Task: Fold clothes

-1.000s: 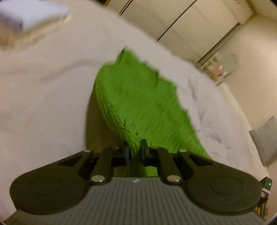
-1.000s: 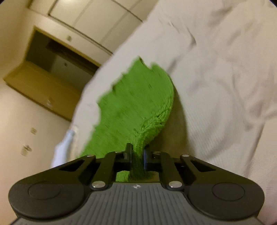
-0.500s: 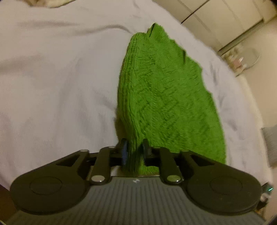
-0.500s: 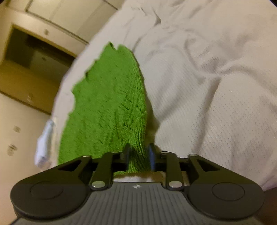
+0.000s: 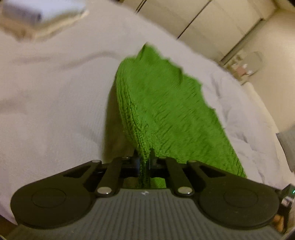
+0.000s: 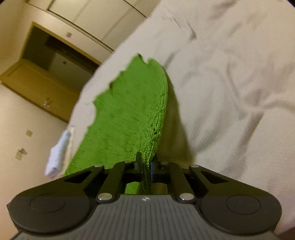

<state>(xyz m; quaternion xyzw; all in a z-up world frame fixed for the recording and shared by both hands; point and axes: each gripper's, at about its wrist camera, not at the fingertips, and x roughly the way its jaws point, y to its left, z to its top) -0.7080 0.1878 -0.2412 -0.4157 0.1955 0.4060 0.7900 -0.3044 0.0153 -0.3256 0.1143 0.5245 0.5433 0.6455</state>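
- Folded pale cloth stack (image 5: pixel 42 13) at far left of the left view, blurred, well apart from the work, lying on the white bedsheet (image 5: pixel 51 103).
- Left gripper (image 5: pixel 144 162): my fingers are nearly closed, pinching the ribbed edge of the bright green knitted garment (image 5: pixel 162 110).
- Garment runs straight ahead from that pinch, long axis away from me. Ribbed hem on its left side is raised off the sheet with a shadow under it; the far end looks to rest on the bed.
- Right gripper (image 6: pixel 146 163): same state, fingers almost shut on the green knit (image 6: pixel 129 114) at its near edge, fabric fanning forward and to the left.
- Judgement: both pinches sit on the near edge, neither hand nearer than the other. The next fold turns on carrying this edge forward along the long axis toward the far end.
- View differences: the right view alone shows the wooden doorway (image 6: pixel 46 61) and the bed's edge; the left view alone shows white wardrobe doors (image 5: pixel 212 27) and a grey cushion (image 5: pixel 287 145).
- Motion blur in both; I cannot tell the garment type.
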